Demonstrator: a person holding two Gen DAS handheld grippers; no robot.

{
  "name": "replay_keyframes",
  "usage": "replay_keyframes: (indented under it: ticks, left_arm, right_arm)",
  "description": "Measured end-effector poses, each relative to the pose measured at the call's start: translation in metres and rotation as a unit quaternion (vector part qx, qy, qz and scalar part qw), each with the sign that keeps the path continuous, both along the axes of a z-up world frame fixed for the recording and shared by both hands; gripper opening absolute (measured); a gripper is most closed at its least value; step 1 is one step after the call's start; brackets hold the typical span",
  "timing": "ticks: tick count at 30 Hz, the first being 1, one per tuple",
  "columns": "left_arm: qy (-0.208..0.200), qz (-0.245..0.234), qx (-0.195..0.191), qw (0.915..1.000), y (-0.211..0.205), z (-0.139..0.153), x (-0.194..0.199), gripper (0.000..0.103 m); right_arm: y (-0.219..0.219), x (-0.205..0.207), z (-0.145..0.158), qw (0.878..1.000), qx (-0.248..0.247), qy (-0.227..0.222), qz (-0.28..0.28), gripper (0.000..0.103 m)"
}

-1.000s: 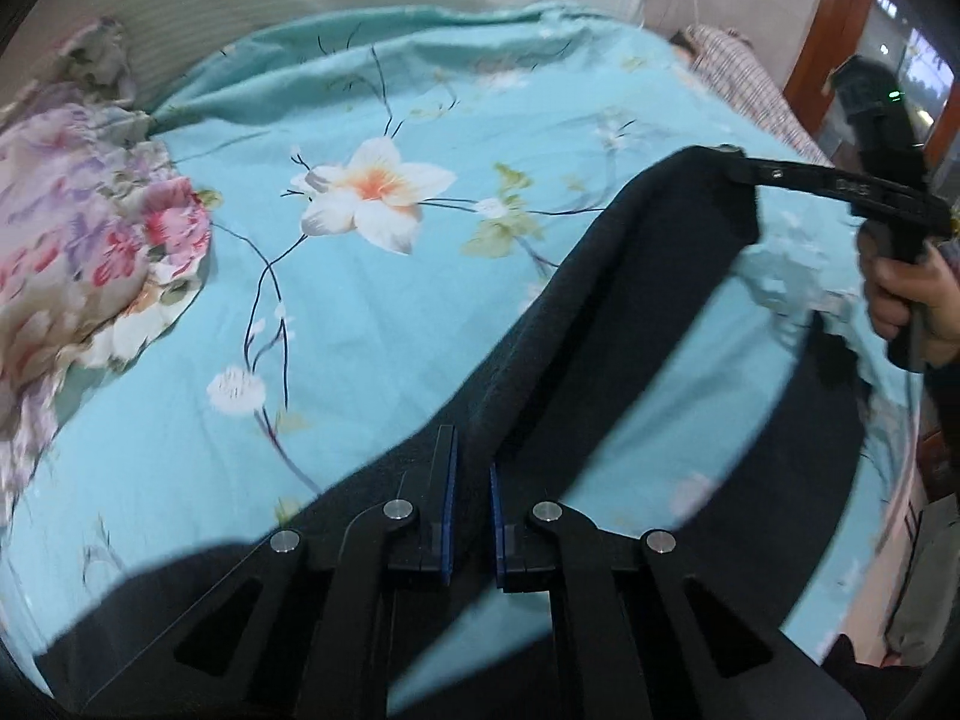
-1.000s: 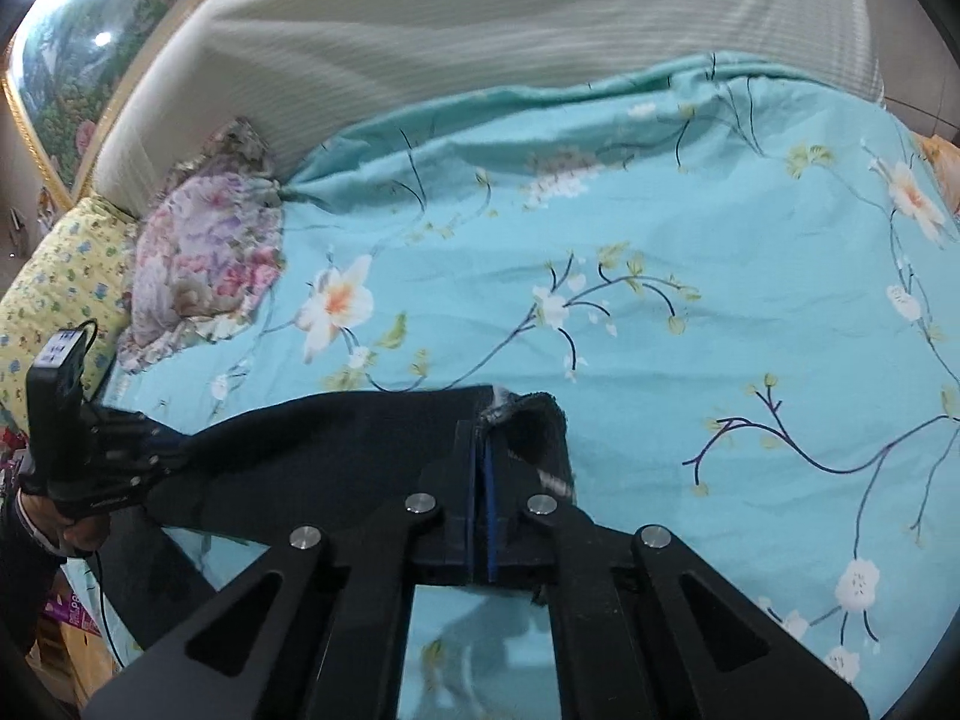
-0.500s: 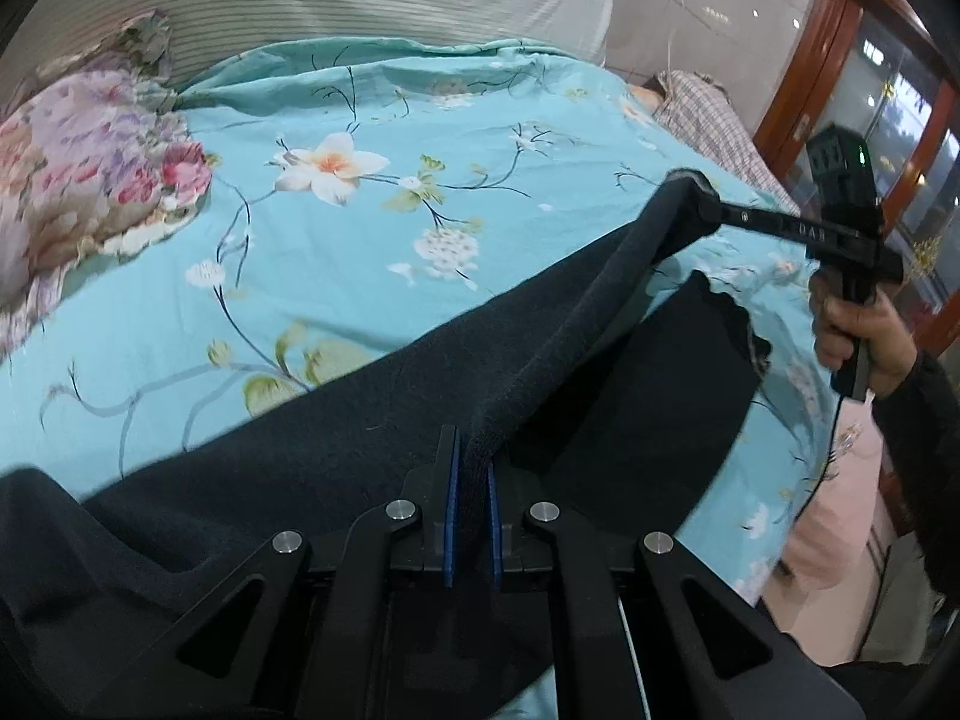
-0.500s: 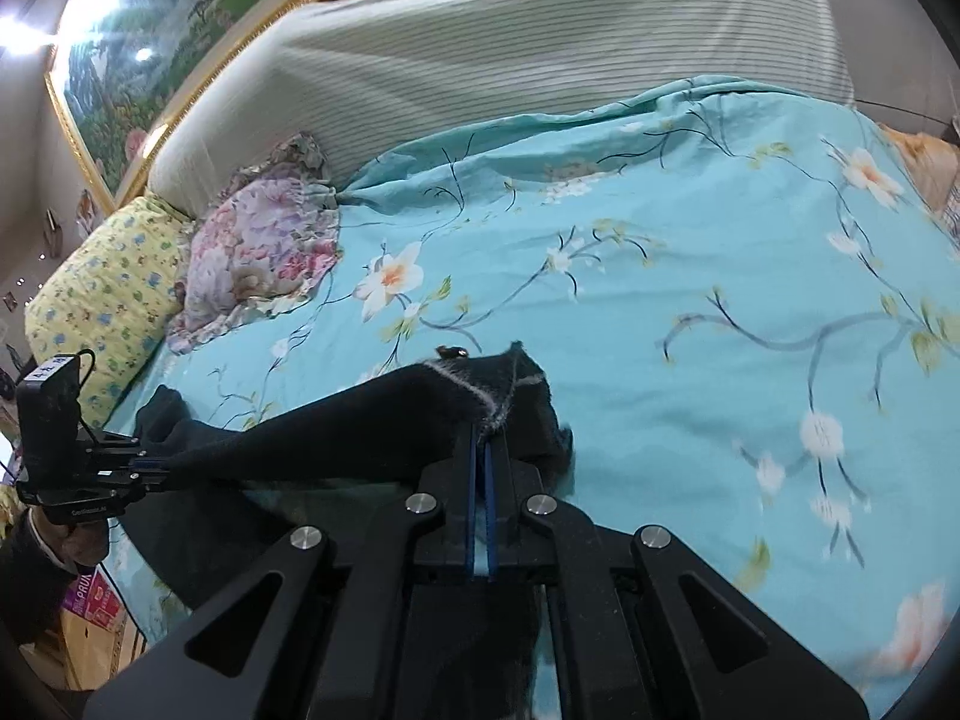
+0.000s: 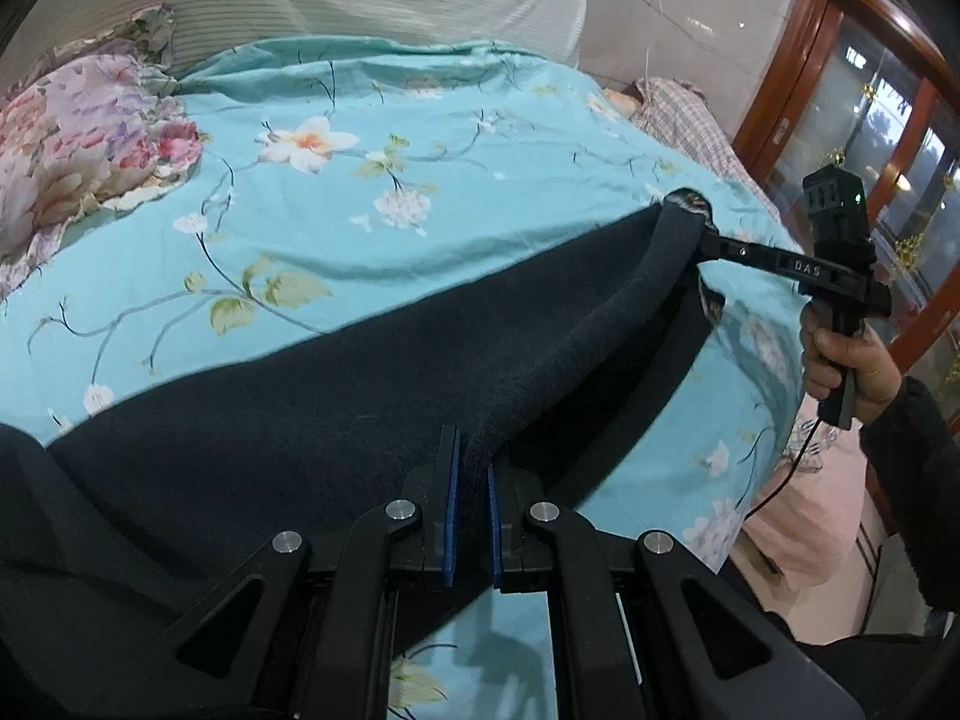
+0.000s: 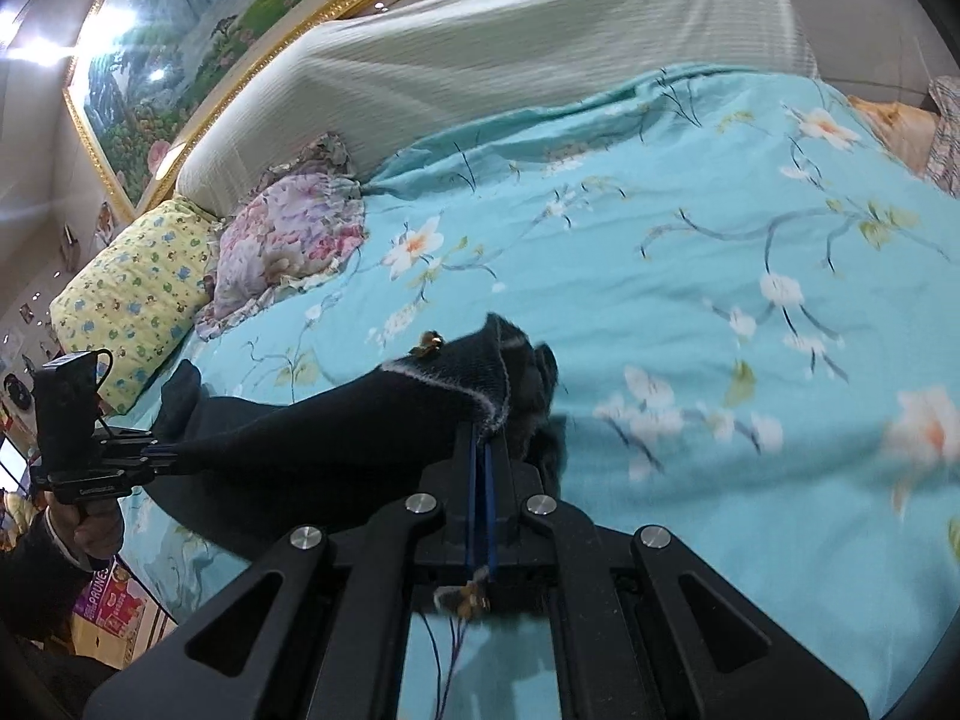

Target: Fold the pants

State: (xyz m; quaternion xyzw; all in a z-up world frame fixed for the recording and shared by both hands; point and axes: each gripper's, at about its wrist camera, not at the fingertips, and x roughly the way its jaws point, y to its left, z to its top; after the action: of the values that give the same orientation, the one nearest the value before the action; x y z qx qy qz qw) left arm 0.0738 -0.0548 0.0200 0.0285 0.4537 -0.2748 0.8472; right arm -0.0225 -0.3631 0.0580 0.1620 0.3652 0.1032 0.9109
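Observation:
Dark navy pants [image 5: 336,420] lie stretched across a turquoise flowered bedspread [image 5: 372,192]. My left gripper [image 5: 471,450] is shut on a fold of the pants' edge at the bottom centre of the left wrist view. My right gripper [image 6: 482,438] is shut on the waistband end [image 6: 480,372], where a pale lining and a small metal button show. In the left wrist view the right gripper [image 5: 699,228] pinches the far end of the taut raised edge. In the right wrist view the left gripper [image 6: 171,450] holds the other end at the left.
A floral pillow [image 5: 78,138] and a yellow patterned pillow [image 6: 126,294] lie at the head of the bed below a striped headboard [image 6: 510,48]. A checked cloth [image 5: 684,114] rests at the far bed edge. Wood-framed glass doors [image 5: 870,108] stand beyond.
Both grippers have carried the pants' edge across the bed, away from the near edge. The cloth has sunk and more of it now rests on the bedspread.

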Motion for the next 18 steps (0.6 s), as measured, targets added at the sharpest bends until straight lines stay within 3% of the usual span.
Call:
replay_keyframes:
  ticks: [18]
  left_arm:
    - [0.027, -0.003, 0.003, 0.9996, -0.003, -0.033, -0.012, 0.01]
  right_arm:
    - [0.001, -0.023, -0.018, 0.998, -0.028, 0.044, -0.038, 0.003]
